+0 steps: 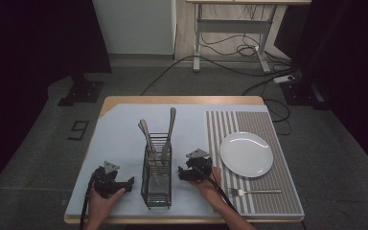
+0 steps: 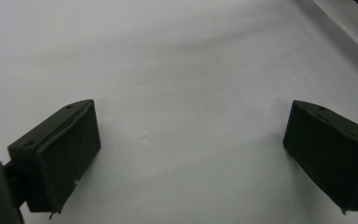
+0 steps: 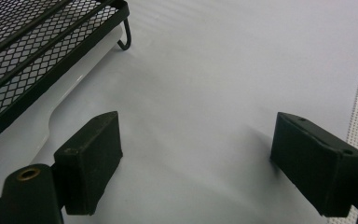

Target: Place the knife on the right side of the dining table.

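Tabletop [image 1: 124,124] of pale wood carries a light blue mat over most of its surface, with a grey striped placemat [image 1: 263,120] along its right edge. A black wire cutlery rack [image 1: 156,175] stands near the front edge, about midway between the two hands. Several metal utensils [image 1: 167,134] stand upright in it, handles up and leaning a little toward the back edge. A white plate [image 1: 246,154] lies on the placemat, and a fork [image 1: 256,191] lies flat on the placemat near the front right corner, handle pointing right.

The left gripper [image 1: 129,182] rests low by the front left corner, just left of the rack; in the left gripper view its jaws stand wide apart with bare mat between them. The right gripper [image 1: 182,173] sits just right of the rack, between it and the placemat; in the right gripper view its jaws are also spread wide and empty, with the rack's mesh wall [image 3: 37,51] at the upper left.

The utensils look stiff, smooth and slippery, and light enough for one gripper. A pinch across a flat handle, well above the rack's rim, would likely hold best; the light rack may tip or slide if a utensil drags against its wires.
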`<state>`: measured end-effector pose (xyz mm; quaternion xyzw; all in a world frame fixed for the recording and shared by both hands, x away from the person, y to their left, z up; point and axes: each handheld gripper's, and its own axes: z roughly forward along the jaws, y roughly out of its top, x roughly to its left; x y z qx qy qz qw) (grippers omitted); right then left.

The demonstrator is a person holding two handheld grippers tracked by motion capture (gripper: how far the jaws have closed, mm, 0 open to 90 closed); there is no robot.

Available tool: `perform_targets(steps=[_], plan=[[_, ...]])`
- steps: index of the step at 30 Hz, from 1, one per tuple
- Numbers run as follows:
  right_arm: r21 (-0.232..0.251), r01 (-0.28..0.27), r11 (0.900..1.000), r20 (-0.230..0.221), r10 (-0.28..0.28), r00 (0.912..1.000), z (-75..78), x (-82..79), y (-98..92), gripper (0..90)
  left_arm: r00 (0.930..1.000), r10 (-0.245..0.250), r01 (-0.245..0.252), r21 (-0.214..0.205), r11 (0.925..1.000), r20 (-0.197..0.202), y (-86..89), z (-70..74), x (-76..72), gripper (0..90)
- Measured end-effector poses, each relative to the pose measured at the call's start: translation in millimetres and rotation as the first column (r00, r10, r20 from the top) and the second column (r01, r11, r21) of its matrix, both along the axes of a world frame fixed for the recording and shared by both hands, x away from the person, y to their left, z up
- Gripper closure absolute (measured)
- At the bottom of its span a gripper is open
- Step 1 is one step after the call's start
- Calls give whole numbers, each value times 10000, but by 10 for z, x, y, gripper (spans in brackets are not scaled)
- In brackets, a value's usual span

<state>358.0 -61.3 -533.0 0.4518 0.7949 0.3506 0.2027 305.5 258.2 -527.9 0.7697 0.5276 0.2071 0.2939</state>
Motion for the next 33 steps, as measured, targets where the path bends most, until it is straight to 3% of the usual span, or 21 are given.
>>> perform_targets(steps=[13,19,23,24,33], plan=[[193,101,9998,-85,-100,9999,2,11,-20,135,10000,1,-1,1,10000,-3,0,0,0,32],[793,165,9967,159,-178,9997,70,-13,-61,155,10000,8,-8,-6,10000,4,-1,0,0,32],[1234,108,9923,542,-176,9984,199,-48,-117,166,10000,11,-11,-7,10000,8,-2,0,-1,32],[1485,21,9889,652,-119,9978,263,-61,-145,174,10000,2,-2,7,10000,4,-1,0,-1,32],[2237,-402,9738,968,188,9951,482,-68,-223,206,10000,8,-8,-10,10000,5,-2,0,-1,32]])
